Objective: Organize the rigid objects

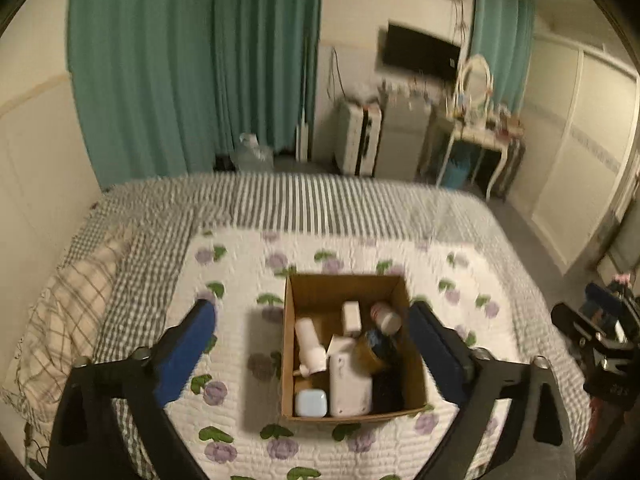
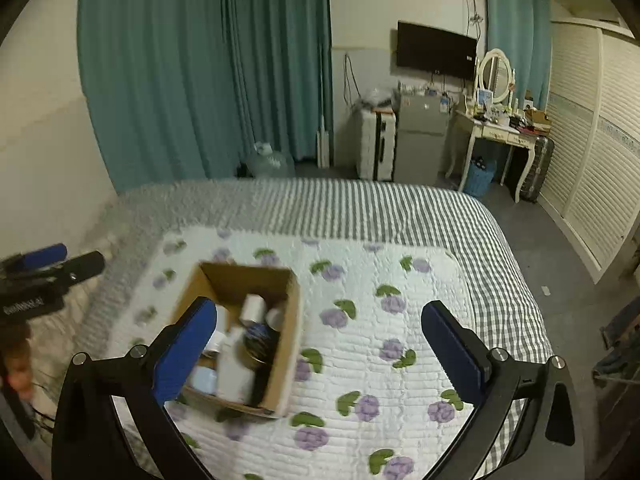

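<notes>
On quilt [image 1: 240,432]: cardboard box [image 1: 348,288] full of bottles, jars, cases. Left gripper [image 1: 312,340] wide, empty, above box. Right gripper [image 2: 320,344] wide, empty, beside it. Items stiff, likely light; white bottle [image 1: 308,340] slippery, grab mid-body.

Floral quilt [image 2: 400,320] on bed, teal curtains [image 2: 200,80], wall TV [image 2: 436,50], mini fridge [image 2: 420,136].

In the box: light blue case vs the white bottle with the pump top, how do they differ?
The light blue case is squat with rounded corners; the white pump bottle is long and cylindrical. The case sits in the near left corner; the bottle lies on its side farther back. Case is pale blue, bottle white. Both lie inside the cardboard box.
</notes>
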Motion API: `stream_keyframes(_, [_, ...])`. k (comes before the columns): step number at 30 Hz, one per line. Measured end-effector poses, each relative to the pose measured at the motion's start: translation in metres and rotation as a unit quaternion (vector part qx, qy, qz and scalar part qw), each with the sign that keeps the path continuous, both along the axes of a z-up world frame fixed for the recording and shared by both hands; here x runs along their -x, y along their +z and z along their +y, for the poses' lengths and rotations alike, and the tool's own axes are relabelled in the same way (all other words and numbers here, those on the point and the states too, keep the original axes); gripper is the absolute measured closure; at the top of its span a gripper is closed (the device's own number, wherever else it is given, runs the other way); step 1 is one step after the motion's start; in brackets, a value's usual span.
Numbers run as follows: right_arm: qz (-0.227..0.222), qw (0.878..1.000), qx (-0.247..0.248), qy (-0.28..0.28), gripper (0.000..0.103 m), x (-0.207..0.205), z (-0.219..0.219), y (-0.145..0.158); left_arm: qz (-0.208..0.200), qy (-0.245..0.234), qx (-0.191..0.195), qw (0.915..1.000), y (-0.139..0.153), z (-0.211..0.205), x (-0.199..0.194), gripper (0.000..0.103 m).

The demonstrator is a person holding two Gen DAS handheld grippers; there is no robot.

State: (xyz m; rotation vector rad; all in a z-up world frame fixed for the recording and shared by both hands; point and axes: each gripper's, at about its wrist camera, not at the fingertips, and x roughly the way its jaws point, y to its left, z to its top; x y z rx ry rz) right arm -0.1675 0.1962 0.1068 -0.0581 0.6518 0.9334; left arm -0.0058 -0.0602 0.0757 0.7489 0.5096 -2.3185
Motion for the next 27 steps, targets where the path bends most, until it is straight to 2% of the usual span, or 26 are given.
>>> stream_keyframes(2, [-0.022, 1.000, -0.015, -0.009, 0.000, 0.012, -0.011, 0.012, 0.027, -0.006, 0.010, 0.9996, 0.010, 0.008, -0.012, 0.000])
stream_keyframes(6, [-0.064, 0.996, -0.054, -0.032, 0.000, 0.030, -0.030, 0.026, 0.062, 0.003, 0.064, 0.9960, 0.020, 0.025, -0.032, 0.000])
stream_keyframes(9, [-0.082, 0.994, -0.064, -0.045, 0.000, 0.037, -0.035, 0.027, 0.085, 0.008, 0.107, 0.9907, 0.017, 0.034, -0.042, 0.000])
stream_keyframes(12, [-0.118, 0.990, -0.058, -0.058, 0.000, 0.045, -0.035, 0.023, 0.091, 0.017, 0.163, 0.9823, 0.008, 0.041, -0.048, 0.000])
stream_keyframes(13, [-0.130, 0.988, -0.057, -0.063, 0.000, 0.047, -0.035, 0.020, 0.089, 0.017, 0.169, 0.9814, 0.004, 0.042, -0.048, 0.000])
stream_keyframes(18, [-0.138, 0.987, -0.049, -0.065, 0.000, 0.049, -0.026, 0.008, 0.069, -0.005, 0.157, 0.9851, -0.006, 0.041, -0.036, 0.000])
stream_keyframes(23, [-0.107, 0.991, -0.045, -0.066, 0.000, 0.039, -0.018, 0.001, 0.081, -0.006, 0.141, 0.9867, -0.005, 0.042, -0.037, 0.000])
stream_keyframes(27, [-0.103, 0.992, -0.037, -0.059, 0.000, 0.041, -0.012, -0.004, 0.086, -0.007, 0.127, 0.9882, -0.006, 0.040, -0.038, 0.000])
